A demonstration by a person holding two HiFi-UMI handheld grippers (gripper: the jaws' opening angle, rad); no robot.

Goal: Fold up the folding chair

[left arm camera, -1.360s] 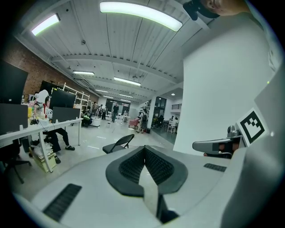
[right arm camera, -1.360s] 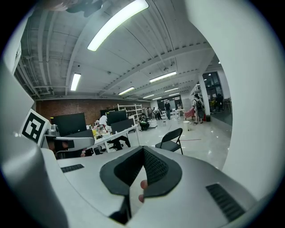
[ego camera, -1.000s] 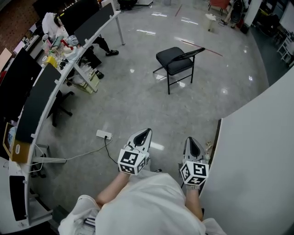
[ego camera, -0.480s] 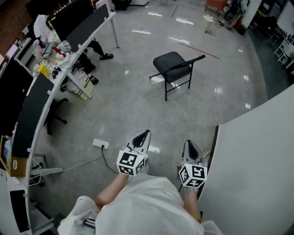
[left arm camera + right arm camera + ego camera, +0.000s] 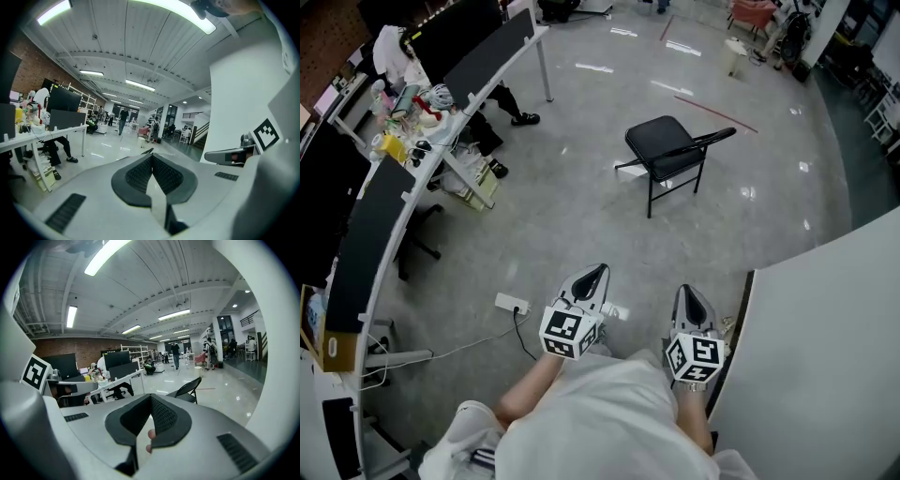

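Left tongs (image 5: pixel 597 271) and right tongs (image 5: pixel 691 292) closed, empty; right gripper view shows folding chair (image 5: pixel 189 387), left's perhaps its tip.

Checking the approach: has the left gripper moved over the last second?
Yes, forward, toward the black folding chair: the white floor power strip, earlier level with the jaws of the left gripper, now sits further back alongside it.
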